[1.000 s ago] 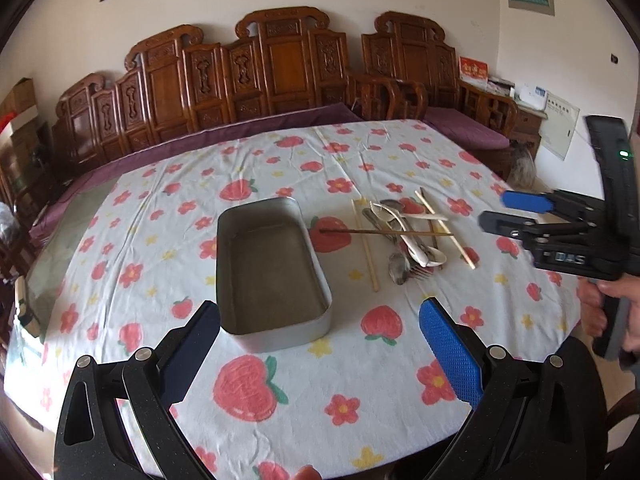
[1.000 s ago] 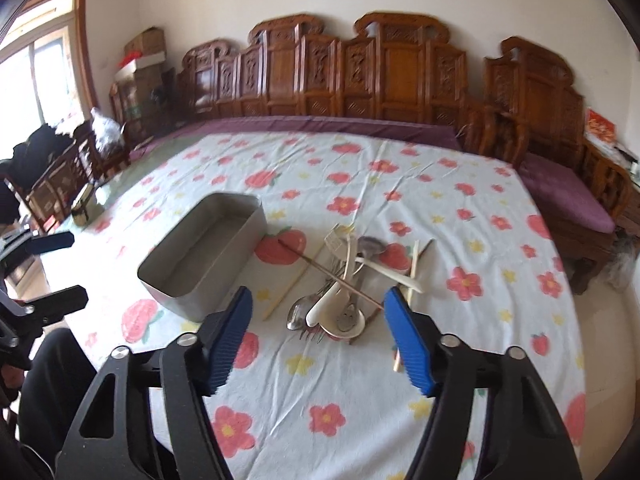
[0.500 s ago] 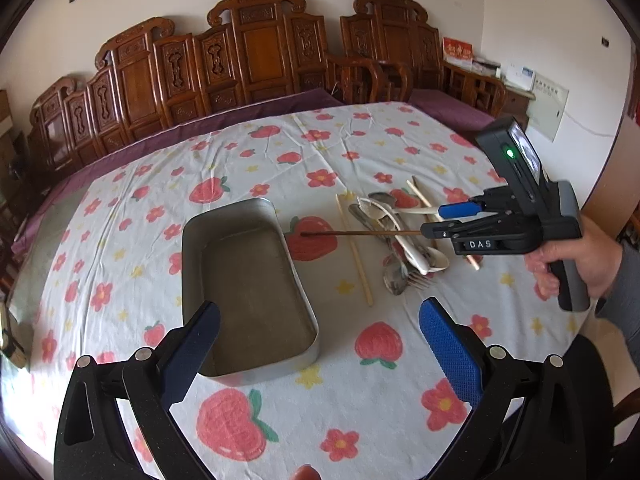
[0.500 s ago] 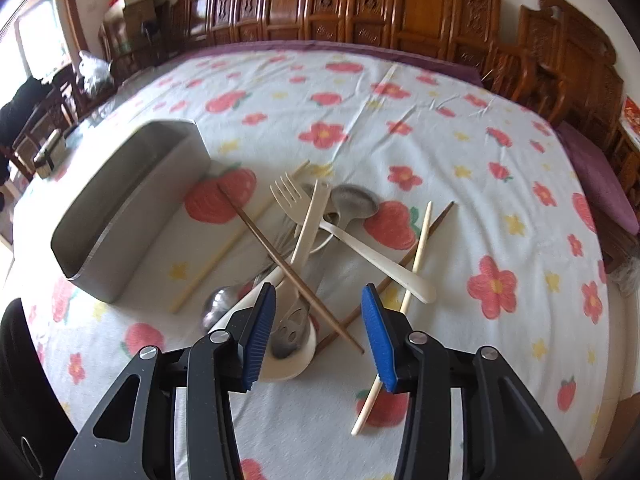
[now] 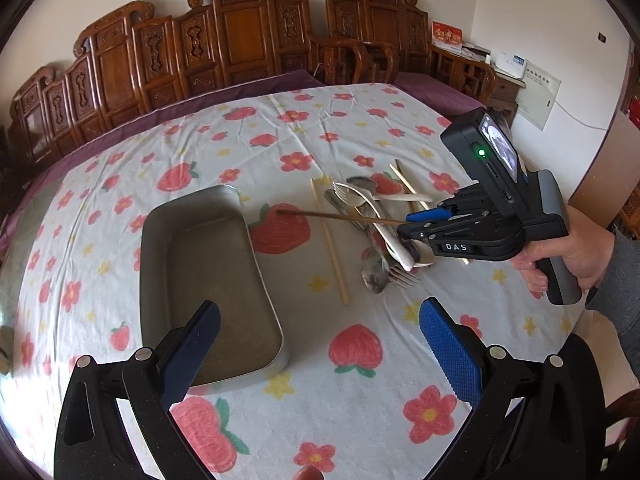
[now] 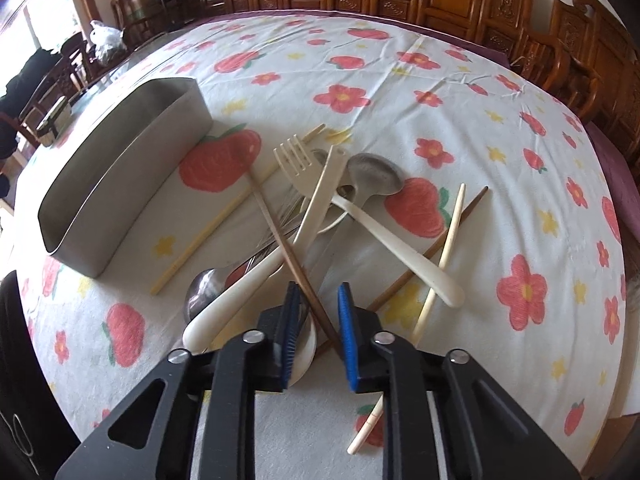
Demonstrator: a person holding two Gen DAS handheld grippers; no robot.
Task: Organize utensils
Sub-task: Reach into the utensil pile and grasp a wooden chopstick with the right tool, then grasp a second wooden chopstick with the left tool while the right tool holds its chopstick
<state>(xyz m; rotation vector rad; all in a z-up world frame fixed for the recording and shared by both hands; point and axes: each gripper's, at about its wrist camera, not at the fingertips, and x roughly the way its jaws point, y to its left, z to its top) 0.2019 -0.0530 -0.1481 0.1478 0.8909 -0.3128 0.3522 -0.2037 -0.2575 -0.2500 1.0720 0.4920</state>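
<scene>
A pile of utensils lies on the flowered tablecloth: a cream fork (image 6: 362, 218), a cream spoon (image 6: 256, 272), a metal spoon (image 6: 374, 176), pale chopsticks (image 6: 224, 220) and a dark brown chopstick (image 6: 276, 224) across the top. My right gripper (image 6: 320, 292) is down at the pile's near end, its jaws closing with the brown chopstick's end between the blue pads, a gap still showing on both sides. In the left wrist view the right gripper (image 5: 416, 222) sits at the brown chopstick (image 5: 340, 218). My left gripper (image 5: 320, 312) hangs open above the near end of the empty metal tray (image 5: 200, 264).
The metal tray (image 6: 120, 172) stands just left of the pile. Carved wooden chairs (image 5: 240, 40) line the table's far side. A second brown chopstick (image 6: 440, 240) and a pale one (image 6: 446, 248) lie right of the pile. A person's hand (image 5: 576, 256) holds the right gripper.
My right gripper came down onto the pile and its jaws narrowed around the brown chopstick's end. My left gripper moved lower and closer to the tray, still open.
</scene>
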